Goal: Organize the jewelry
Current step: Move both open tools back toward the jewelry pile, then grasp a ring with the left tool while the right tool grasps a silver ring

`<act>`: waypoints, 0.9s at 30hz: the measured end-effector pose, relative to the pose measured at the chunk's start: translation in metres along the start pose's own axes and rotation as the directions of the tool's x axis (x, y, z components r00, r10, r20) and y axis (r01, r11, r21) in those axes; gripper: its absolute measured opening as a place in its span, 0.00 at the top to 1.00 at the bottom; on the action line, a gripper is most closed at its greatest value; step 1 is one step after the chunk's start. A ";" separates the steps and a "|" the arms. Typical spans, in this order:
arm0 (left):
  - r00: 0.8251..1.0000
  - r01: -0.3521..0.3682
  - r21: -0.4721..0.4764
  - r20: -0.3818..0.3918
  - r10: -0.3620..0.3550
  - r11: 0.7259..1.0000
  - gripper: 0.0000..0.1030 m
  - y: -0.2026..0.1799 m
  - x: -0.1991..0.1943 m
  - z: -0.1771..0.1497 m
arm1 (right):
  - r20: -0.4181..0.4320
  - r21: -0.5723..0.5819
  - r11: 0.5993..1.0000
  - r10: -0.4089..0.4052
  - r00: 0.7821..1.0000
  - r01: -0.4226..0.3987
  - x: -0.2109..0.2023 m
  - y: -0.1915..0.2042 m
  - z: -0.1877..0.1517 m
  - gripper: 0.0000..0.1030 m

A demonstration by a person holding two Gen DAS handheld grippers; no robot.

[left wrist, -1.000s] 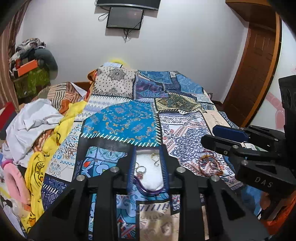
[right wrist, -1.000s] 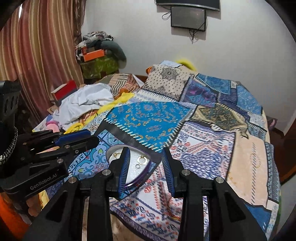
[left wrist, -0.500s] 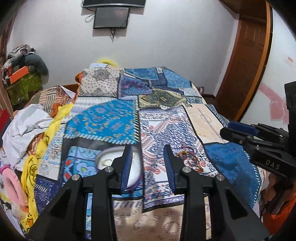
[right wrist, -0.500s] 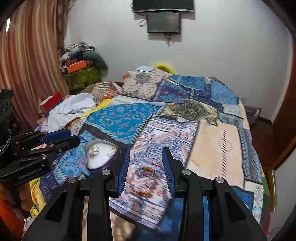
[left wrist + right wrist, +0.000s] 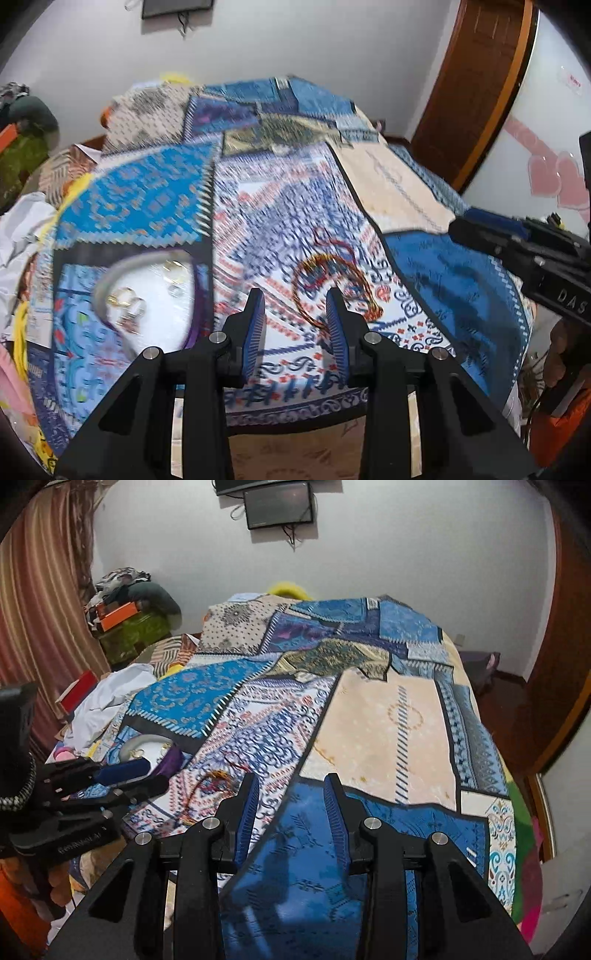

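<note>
A white dish with a purple rim (image 5: 151, 295) lies on the patterned bedspread at the left and holds several gold rings (image 5: 123, 299). A tangle of red and gold bracelets (image 5: 328, 280) lies on the cloth to its right. My left gripper (image 5: 295, 321) is open and empty, just short of the bracelets. My right gripper (image 5: 290, 808) is open and empty over a blue patch, to the right of the bracelets (image 5: 210, 786). The dish also shows in the right wrist view (image 5: 147, 747), partly behind the left gripper (image 5: 122, 775).
The patchwork bedspread (image 5: 388, 716) covers the bed. Crumpled white and yellow clothes (image 5: 110, 698) lie at the left edge. A brown door (image 5: 476, 81) stands at the right. The right gripper (image 5: 517, 240) reaches in from the right of the left wrist view.
Both grippers have swung to the right, away from the dish. The left gripper, earlier over the dish, now faces the bracelets. The right gripper has moved past them.
</note>
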State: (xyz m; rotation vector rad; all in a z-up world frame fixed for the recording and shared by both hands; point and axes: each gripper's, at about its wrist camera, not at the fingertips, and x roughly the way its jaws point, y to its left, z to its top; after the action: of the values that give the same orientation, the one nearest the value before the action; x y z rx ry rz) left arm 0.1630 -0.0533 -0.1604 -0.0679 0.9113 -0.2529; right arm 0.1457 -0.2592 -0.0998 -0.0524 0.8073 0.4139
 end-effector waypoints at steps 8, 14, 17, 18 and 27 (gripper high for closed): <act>0.999 0.038 -0.050 -0.028 -0.039 0.998 0.68 -0.002 0.024 -0.007 | -0.028 0.027 0.999 0.028 0.999 -0.027 0.013 -0.009 -0.005 0.68; 0.999 0.029 -0.043 -0.030 -0.030 0.999 0.85 -0.001 0.027 -0.007 | -0.045 0.029 0.999 0.046 0.998 -0.045 0.021 -0.010 -0.008 0.68; 1.000 0.008 -0.034 -0.030 -0.009 0.999 0.98 0.000 0.029 -0.006 | -0.050 0.025 0.998 0.051 0.997 -0.050 0.021 -0.008 -0.009 0.68; 1.000 0.004 -0.030 -0.030 -0.005 1.000 0.99 0.001 0.029 -0.005 | -0.051 0.022 0.999 0.050 0.997 -0.049 0.020 -0.007 -0.009 0.68; 1.000 0.005 -0.046 0.030 -0.004 0.999 0.99 0.003 0.009 0.000 | -0.070 -0.012 0.998 0.054 0.996 -0.055 0.019 0.005 -0.012 0.68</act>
State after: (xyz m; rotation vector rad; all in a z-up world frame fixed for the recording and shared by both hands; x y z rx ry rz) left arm 0.1688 -0.0529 -0.1673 -0.1158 0.8877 -0.2350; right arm 0.1473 -0.2501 -0.1206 -0.0583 0.8765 0.4718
